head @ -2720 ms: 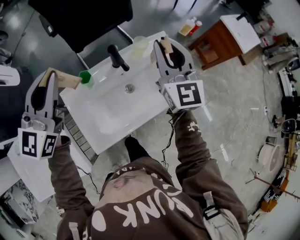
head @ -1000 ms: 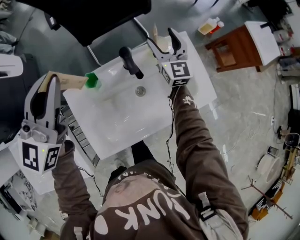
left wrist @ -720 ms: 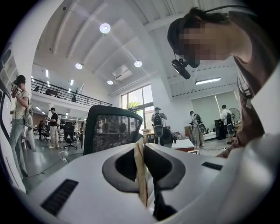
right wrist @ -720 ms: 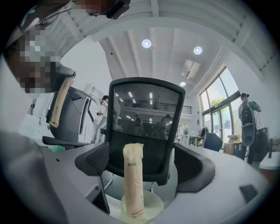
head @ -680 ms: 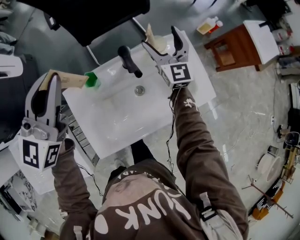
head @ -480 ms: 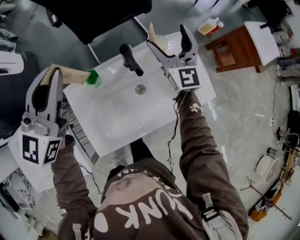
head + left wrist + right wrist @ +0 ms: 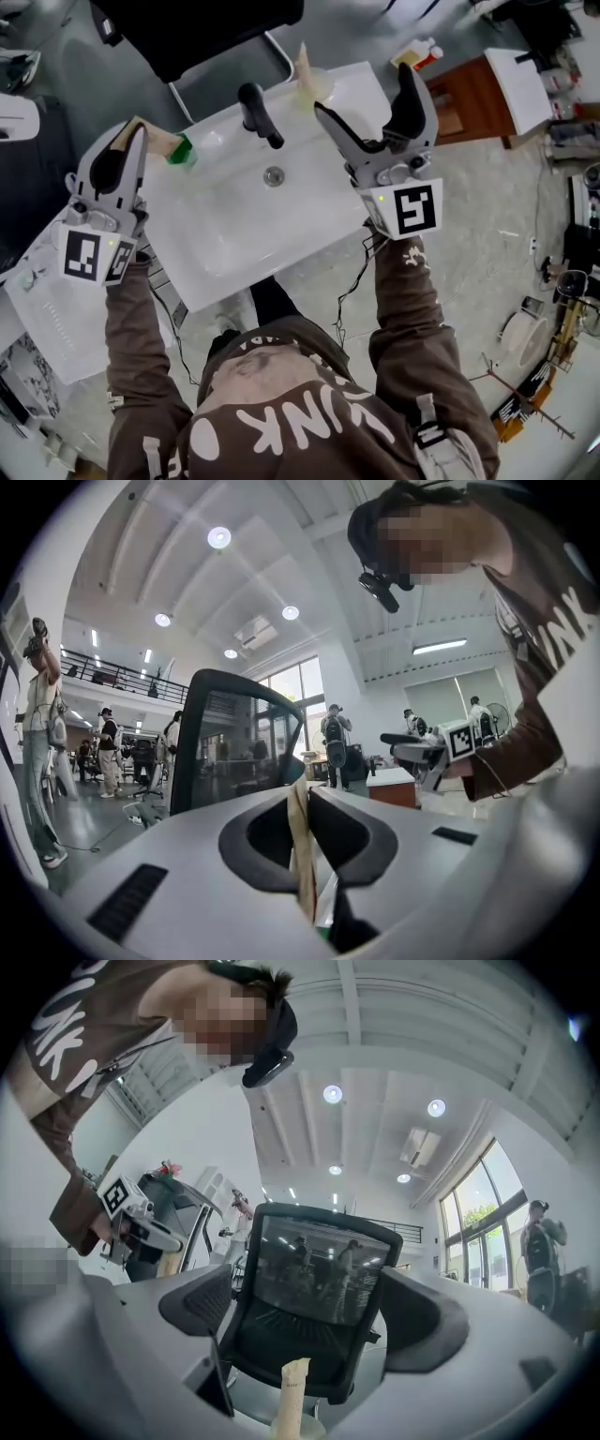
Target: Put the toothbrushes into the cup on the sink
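The white sink (image 7: 309, 211) carries a black faucet (image 7: 259, 113) and, at its far rim, a pale cup (image 7: 317, 86). One paper-wrapped toothbrush (image 7: 302, 62) stands upright in that cup; the right gripper view shows this toothbrush (image 7: 291, 1389) low in the middle. My right gripper (image 7: 367, 96) hangs open and empty just right of the cup, its jaws wide apart (image 7: 319, 1312). Over the sink's left corner, my left gripper (image 7: 131, 131) is shut on a second wrapped toothbrush (image 7: 167, 145) with a green end. In the left gripper view the tan wrapper (image 7: 300, 841) is pinched between the jaws.
A black office chair (image 7: 187, 28) stands behind the sink. A brown wooden cabinet (image 7: 464, 94) and bottles (image 7: 417, 52) are on the floor to the right. A white panel (image 7: 52, 314) lies at the left. Several people stand far off in the hall (image 7: 103, 752).
My right gripper opened at the cup, left its toothbrush standing in it, and drew back to the right. My left gripper moved up and right with its toothbrush.
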Available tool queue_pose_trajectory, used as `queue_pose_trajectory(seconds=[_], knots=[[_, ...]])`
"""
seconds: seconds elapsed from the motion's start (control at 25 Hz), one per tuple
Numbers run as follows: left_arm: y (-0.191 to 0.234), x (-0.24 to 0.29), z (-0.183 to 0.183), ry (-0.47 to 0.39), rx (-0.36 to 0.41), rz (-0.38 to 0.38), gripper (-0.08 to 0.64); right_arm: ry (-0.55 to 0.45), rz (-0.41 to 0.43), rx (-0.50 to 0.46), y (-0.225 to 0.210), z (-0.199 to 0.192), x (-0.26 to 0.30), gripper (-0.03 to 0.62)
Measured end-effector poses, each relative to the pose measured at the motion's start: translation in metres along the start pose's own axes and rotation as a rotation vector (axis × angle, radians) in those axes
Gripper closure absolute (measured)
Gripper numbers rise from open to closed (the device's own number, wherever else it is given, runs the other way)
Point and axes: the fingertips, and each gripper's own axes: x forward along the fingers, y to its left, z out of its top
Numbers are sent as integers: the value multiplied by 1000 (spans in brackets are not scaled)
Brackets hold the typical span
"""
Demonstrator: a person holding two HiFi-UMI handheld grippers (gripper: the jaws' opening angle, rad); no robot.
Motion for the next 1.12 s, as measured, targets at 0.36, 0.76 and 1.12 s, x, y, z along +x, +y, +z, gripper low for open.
queue_pose_trajectory(seconds=[0.36,0.76,1.12], knots=[[-4,13,-64,23,22,1,526,1,18,-2,13,11,-5,103],[-10,16,-105,34,8,4,528,2,21,5,19,13,-12,103],[-9,12,-77,-20,39,6,393,-2,44,23,31,18,-9,95]])
